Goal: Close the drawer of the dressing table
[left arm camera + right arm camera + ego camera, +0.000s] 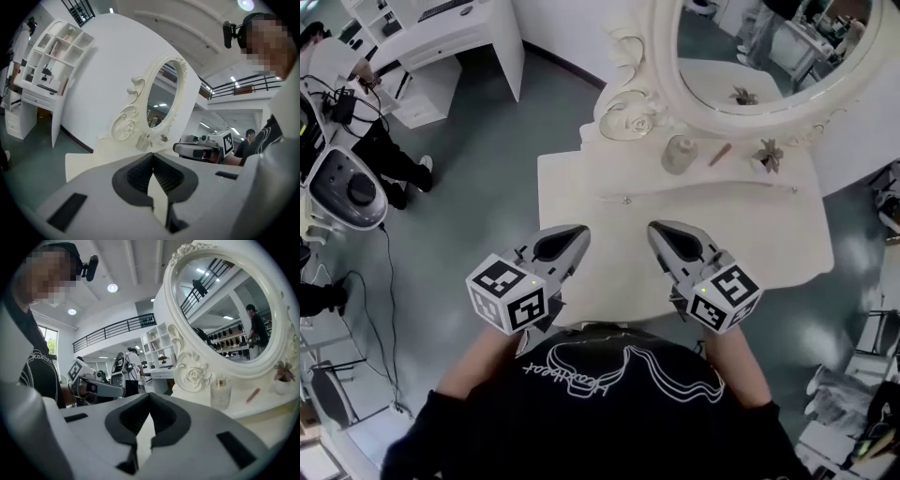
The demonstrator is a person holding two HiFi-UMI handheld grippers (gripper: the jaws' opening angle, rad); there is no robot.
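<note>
The white dressing table (581, 178) stands in front of me with its oval carved mirror (712, 112) at the back. A small metal knob (626, 200) sits on a narrow front under the mirror shelf; I cannot tell from above how far that front stands out. Both grippers hover side by side over the tabletop's near half, touching nothing. My left gripper (581, 230) (153, 155) is shut and empty. My right gripper (654, 227) (149, 395) is also shut and empty. In each gripper view the other gripper shows alongside.
On the shelf stand a glass jar (678, 155), a small brown stick (719, 155) and a little potted plant (767, 155). A white desk with shelves (441, 37), a person (389, 155) and cabled equipment (342, 183) are at the left on the grey floor.
</note>
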